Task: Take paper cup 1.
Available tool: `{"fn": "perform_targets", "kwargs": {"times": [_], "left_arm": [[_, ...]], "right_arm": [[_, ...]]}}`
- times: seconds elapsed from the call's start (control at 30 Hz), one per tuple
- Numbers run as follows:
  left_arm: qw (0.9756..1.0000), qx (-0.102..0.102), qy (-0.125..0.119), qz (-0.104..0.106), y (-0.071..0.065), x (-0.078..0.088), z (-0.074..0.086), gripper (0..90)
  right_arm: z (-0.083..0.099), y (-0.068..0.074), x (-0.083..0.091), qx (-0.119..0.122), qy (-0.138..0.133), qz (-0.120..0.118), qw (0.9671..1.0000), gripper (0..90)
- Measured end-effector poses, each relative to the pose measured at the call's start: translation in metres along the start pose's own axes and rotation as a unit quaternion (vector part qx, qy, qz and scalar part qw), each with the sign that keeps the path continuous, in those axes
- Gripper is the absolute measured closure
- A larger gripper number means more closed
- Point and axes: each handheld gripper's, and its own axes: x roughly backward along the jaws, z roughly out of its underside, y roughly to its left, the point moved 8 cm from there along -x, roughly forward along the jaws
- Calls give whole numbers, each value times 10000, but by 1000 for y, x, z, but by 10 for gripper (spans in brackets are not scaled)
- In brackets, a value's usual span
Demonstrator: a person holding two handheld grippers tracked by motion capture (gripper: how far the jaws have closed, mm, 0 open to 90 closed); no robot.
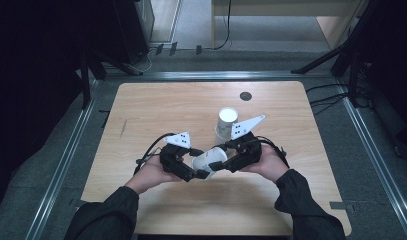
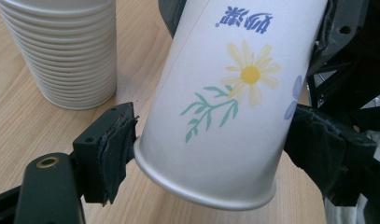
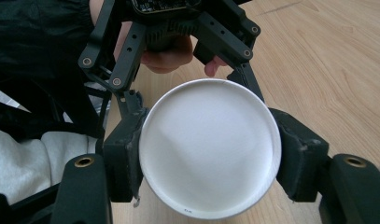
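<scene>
A single paper cup (image 1: 209, 161) lies on its side in the air between the two grippers, just in front of the stack of cups (image 1: 226, 123) that stands upright on the wooden surface (image 1: 156, 105). The right gripper (image 1: 222, 163) has its jaws clenched on the cup's base end, one pad pressed on each side of the white round bottom. The left gripper (image 1: 203, 174) has its jaws on either side of the cup's rolled rim; both pads look to touch the wall there, though how hard they press cannot be told.

The cup is judged light, thin-walled and easily crushed: a hard squeeze near the open mouth would likely buckle it. The base, stiffened by its disc, and the rolled rim are the firmer places to take hold. The printed outside looks smooth, so it could slip under a loose hold.
</scene>
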Motion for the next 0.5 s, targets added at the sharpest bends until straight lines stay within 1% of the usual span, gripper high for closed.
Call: {"fn": "perform_targets", "kwargs": {"times": [0.5], "left_arm": [[9999,-164,14,-35,-1,-2,0,199]], "right_arm": [[-3,1,-2,-69,-61,-45,9999,352]]}}
